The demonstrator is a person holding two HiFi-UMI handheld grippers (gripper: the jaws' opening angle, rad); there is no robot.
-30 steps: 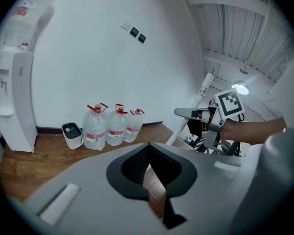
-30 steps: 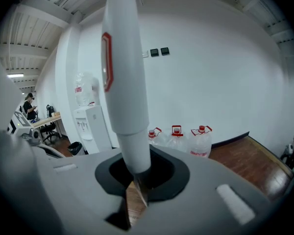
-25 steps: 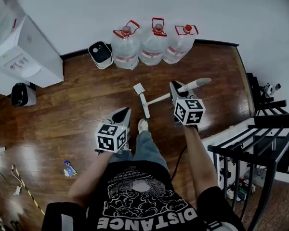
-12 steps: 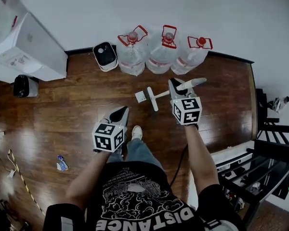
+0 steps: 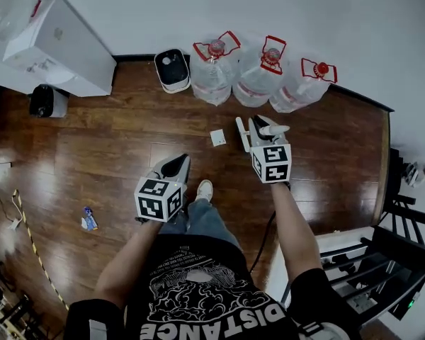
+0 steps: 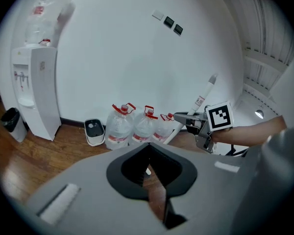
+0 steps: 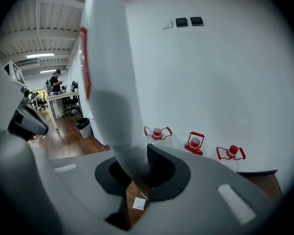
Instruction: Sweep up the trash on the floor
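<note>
- On the wooden floor (image 5: 127, 147), a square paper scrap (image 5: 217, 138) was seen just beside the head of the broom (image 5: 240, 134), near the water jugs (image 5: 214, 73) lined up along the wall.
- The jaws of the right gripper (image 5: 261, 128) were clamped on the white broom handle (image 7: 108, 82). The jaws of the left gripper (image 5: 176, 164) were drawn nearly together with nothing between them, and were held apart from the broom.
- The step in hand was judged to be working the broom head up to the scrap. It would best be done with the head laid flat on the floor and short, low strokes used, so that the light paper is not flicked away. The round handle would need a firm hold so that it does not twist.
- A blue wrapper (image 5: 89, 219) lay well apart at the left, and a separate pass would be called for.
- One broom, two pieces of trash, three water jugs, one water dispenser (image 5: 57, 48) and one small white container (image 5: 173, 70) were counted.
</note>
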